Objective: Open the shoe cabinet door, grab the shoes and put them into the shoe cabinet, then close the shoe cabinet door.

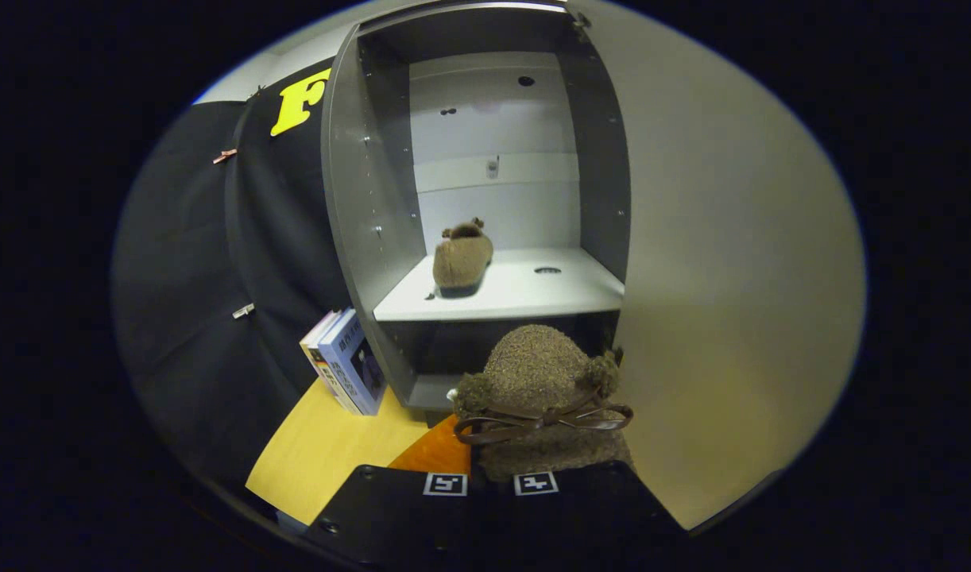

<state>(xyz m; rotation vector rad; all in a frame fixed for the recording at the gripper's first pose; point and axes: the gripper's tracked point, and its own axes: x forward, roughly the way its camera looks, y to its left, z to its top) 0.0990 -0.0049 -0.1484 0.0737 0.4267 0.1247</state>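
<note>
While the tongs (492, 481) are gripping it at the bottom centre of the frame, a fuzzy brown slipper (537, 381) with a dark bow (541, 421) is sitting between the two fingers, toe pointing away toward the shoe cabinet (358, 206). Both fingers are pressing in on the slipper's heel end, so the tongs are closed on it, and the slipper is hanging just in front of the cabinet's lower edge, covering part of the dark compartment beneath the shelf.

Above it, at the middle of the frame, the matching second slipper (462, 258) is already resting on the cabinet's pale shelf (525, 294), toward the shelf's left side and well back from its front lip. A small round hole is showing in the shelf to the right of that slipper.

The cabinet door (732, 278) is standing swung wide open, taking up the whole right half of the frame as a plain pale panel.

Lower left of the cabinet, a few books (346, 361) are leaning against its grey side wall, standing on a yellow wooden tabletop (326, 453). Black cloth is hanging behind them across the left of the frame.
</note>
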